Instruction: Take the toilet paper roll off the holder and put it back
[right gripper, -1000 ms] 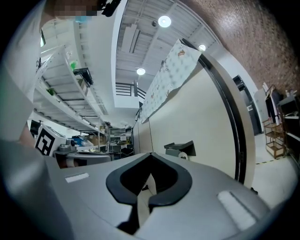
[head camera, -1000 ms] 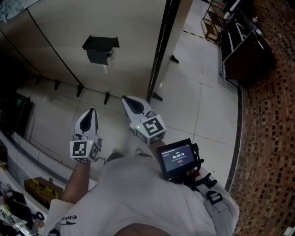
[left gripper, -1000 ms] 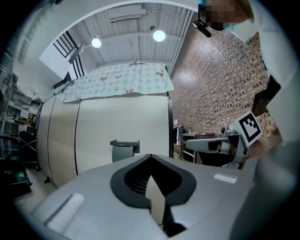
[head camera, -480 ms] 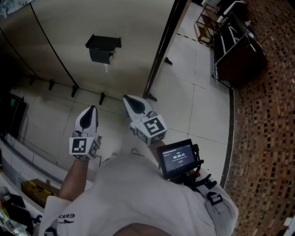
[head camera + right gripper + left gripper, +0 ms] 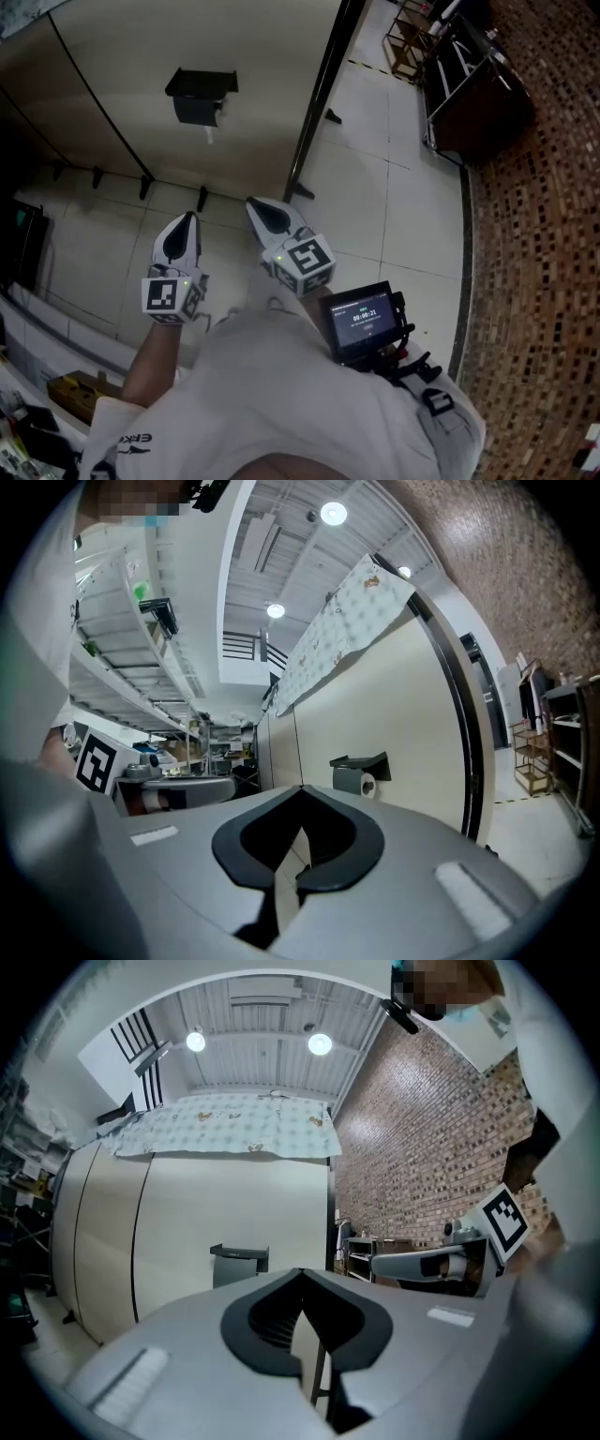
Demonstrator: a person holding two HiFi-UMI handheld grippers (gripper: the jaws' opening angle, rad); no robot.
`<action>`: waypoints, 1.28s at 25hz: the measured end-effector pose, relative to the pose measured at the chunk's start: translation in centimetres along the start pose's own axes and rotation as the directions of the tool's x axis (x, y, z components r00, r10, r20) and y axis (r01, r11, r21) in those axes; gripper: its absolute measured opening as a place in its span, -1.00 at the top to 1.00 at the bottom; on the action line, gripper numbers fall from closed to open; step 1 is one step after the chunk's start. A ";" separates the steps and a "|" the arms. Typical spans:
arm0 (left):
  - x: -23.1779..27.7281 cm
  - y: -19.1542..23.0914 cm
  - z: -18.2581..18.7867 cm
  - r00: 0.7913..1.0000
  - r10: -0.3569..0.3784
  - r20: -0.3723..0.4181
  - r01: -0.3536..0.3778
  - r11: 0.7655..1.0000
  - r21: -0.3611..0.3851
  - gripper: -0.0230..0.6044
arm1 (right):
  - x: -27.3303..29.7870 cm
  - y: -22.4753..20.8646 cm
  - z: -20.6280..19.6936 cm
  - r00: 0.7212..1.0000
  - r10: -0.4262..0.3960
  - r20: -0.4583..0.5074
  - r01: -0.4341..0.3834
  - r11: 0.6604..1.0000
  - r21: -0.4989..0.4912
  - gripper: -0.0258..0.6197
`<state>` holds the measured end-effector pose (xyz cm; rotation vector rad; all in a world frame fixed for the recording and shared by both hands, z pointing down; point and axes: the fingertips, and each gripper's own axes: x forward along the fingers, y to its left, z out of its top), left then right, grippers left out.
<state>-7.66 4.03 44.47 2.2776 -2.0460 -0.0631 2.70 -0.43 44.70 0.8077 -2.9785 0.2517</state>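
Note:
A dark holder hangs on the beige partition wall, with the toilet paper roll under its lid and a short tail hanging down. The right gripper view shows the holder and the white roll from the side. In the left gripper view only the holder shows. My left gripper and right gripper are both shut and empty, side by side, pointing at the wall well short of the holder.
A dark post ends the partition right of the holder. Black feet prop the wall above the white tiled floor. A dark trolley stands by the brick wall. Shelves with clutter are at lower left.
The view has shifted slightly; the holder sits a little higher and further left in the picture. Both grippers have stayed shut and almost still.

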 end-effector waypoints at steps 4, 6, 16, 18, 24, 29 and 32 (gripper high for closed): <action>-0.4 -0.1 -0.1 1.000 0.001 -0.006 -0.001 1.000 -0.004 0.92 | -0.2 0.3 -0.2 1.000 0.001 -0.005 -0.001 1.000 0.005 0.88; -0.6 0.0 0.0 1.000 0.002 -0.004 -0.002 1.000 -0.001 0.92 | -0.2 0.5 -0.1 1.000 0.001 -0.004 -0.001 1.000 0.006 0.88; -1.7 -0.1 -0.1 1.000 0.009 -0.003 -0.009 1.000 0.007 0.92 | -0.8 1.5 -0.1 1.000 0.009 0.006 -0.009 1.000 -0.001 0.88; -1.1 0.0 0.1 1.000 0.010 -0.006 -0.010 1.000 0.005 0.92 | -0.5 1.1 0.1 1.000 0.011 0.002 -0.011 1.000 0.000 0.89; 0.2 0.4 0.0 1.000 0.023 -0.014 -0.023 1.000 0.001 0.92 | 0.5 0.2 0.6 1.000 0.027 -0.004 -0.027 1.000 0.003 0.88; -0.4 0.3 0.1 0.999 0.034 -0.011 -0.034 0.999 0.003 0.92 | 0.1 0.6 0.5 0.999 0.034 0.001 -0.034 0.999 -0.006 0.89; -1.6 -0.1 -0.1 0.999 0.038 -0.011 -0.038 0.999 0.007 0.92 | -0.6 1.3 -0.2 0.999 0.042 -0.001 -0.042 0.999 -0.013 0.88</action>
